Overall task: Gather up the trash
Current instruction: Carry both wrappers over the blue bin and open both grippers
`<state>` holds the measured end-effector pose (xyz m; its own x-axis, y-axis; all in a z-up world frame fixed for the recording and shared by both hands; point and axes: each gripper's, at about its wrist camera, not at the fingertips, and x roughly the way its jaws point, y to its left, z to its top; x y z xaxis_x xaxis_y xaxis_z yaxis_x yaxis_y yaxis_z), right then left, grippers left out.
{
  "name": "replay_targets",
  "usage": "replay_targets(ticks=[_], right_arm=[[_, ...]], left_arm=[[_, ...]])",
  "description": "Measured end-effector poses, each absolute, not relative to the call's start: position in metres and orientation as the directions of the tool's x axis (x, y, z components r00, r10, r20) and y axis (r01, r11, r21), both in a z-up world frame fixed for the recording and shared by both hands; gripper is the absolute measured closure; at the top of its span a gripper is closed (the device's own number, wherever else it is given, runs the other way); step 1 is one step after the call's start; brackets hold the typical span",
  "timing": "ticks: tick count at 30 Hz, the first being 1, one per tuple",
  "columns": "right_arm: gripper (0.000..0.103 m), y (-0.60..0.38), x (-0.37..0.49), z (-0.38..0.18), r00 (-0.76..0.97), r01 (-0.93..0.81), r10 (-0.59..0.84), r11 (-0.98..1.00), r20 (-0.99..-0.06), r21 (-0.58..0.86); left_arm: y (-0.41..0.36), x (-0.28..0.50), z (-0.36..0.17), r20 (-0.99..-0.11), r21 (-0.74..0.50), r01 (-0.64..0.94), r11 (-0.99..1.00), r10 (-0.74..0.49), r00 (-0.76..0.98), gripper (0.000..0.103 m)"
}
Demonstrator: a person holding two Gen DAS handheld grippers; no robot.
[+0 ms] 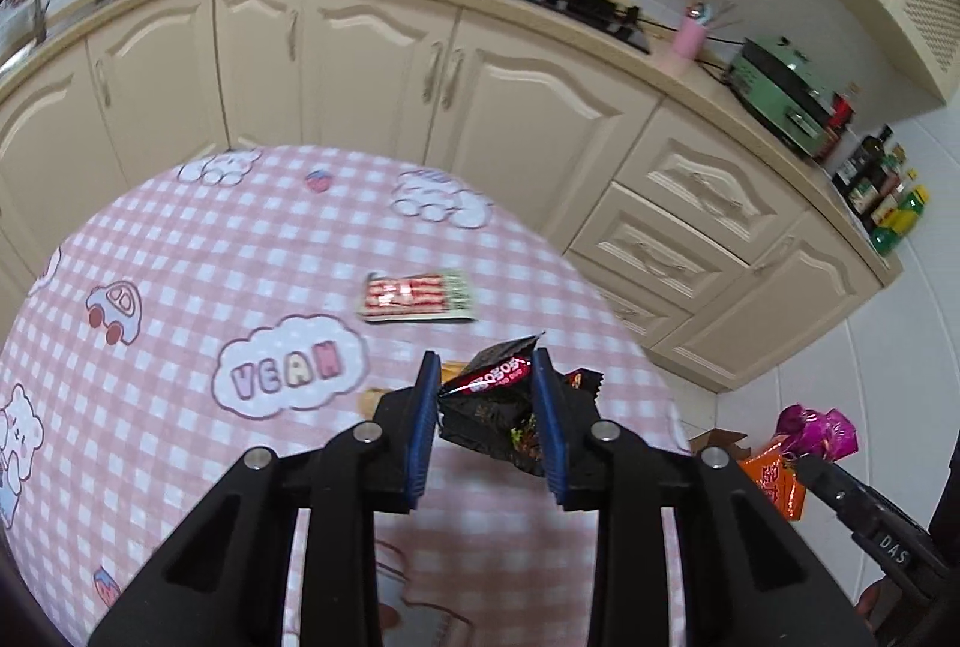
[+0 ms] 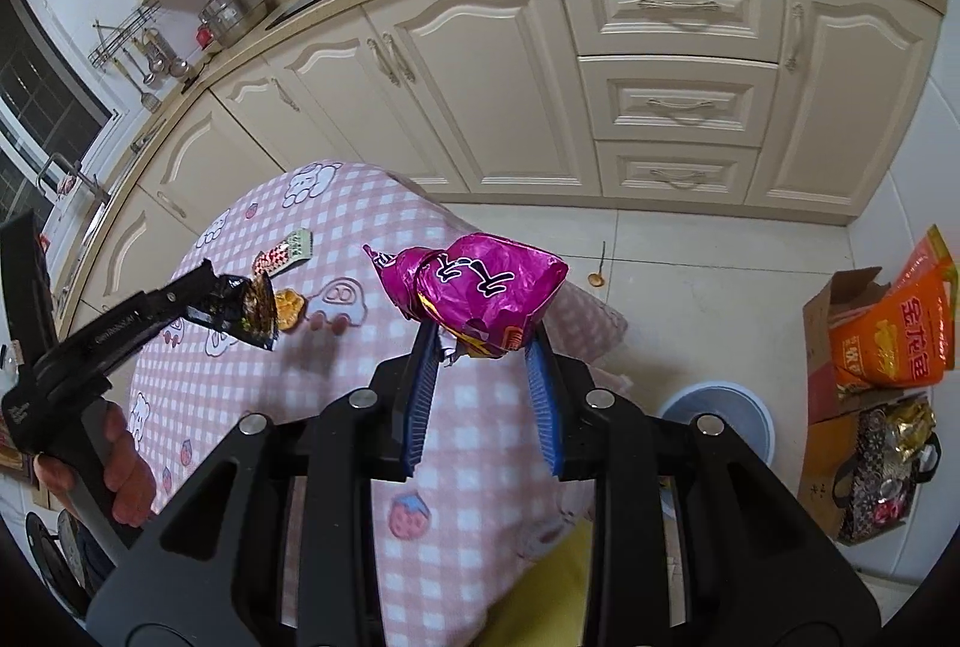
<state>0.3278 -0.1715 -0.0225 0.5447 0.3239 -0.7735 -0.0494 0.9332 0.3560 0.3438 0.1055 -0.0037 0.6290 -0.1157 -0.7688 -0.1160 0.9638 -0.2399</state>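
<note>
My left gripper is shut on a crumpled black snack wrapper, held above the pink checked tablecloth. In the right wrist view the same black wrapper hangs from that gripper at the left. My right gripper is shut on a shiny magenta wrapper, over the table's near edge. That magenta wrapper also shows at the left wrist view's lower right. A red-and-white wrapper lies flat on the cloth further back, and a small orange scrap lies near the black wrapper.
Cream kitchen cabinets curve behind the table. On the tiled floor at the right stand a cardboard box holding an orange bag, a patterned bag and a round white object. A person's hand grips the left tool's handle.
</note>
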Motion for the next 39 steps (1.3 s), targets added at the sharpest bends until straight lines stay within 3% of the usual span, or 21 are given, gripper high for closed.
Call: replay_targets(ticks=[14,31,34,36,39], right_arm=[[0.074,-0.270,0.272,-0.032,0.585,0.102,0.235,0.928,-0.776,0.358],[0.074,-0.365,0.210,-0.114,0.488,0.322,0.157,0.882,-0.858,0.344],[0.074,-0.377,0.204,-0.131,0.463,0.355,0.152,0.870,-0.873,0.341],[0.074,-0.382,0.200,-0.139,0.451,0.373,0.150,0.864,-0.880,0.338],[0.074,-0.386,0.195,-0.148,0.433,0.395,0.152,0.854,-0.888,0.338]], left_arm=[[-0.037,0.322,-0.007,-0.776,-0.217,0.117,0.969,-0.244,0.581,0.074],[-0.203,0.290,-0.083,-0.863,-0.161,0.374,0.913,-0.314,0.397,0.073],[-0.224,0.284,-0.100,-0.872,-0.129,0.408,0.904,-0.300,0.387,0.070],[-0.234,0.281,-0.109,-0.882,-0.115,0.423,0.899,-0.288,0.372,0.055],[-0.242,0.280,-0.117,-0.895,-0.104,0.432,0.896,-0.274,0.352,0.050]])
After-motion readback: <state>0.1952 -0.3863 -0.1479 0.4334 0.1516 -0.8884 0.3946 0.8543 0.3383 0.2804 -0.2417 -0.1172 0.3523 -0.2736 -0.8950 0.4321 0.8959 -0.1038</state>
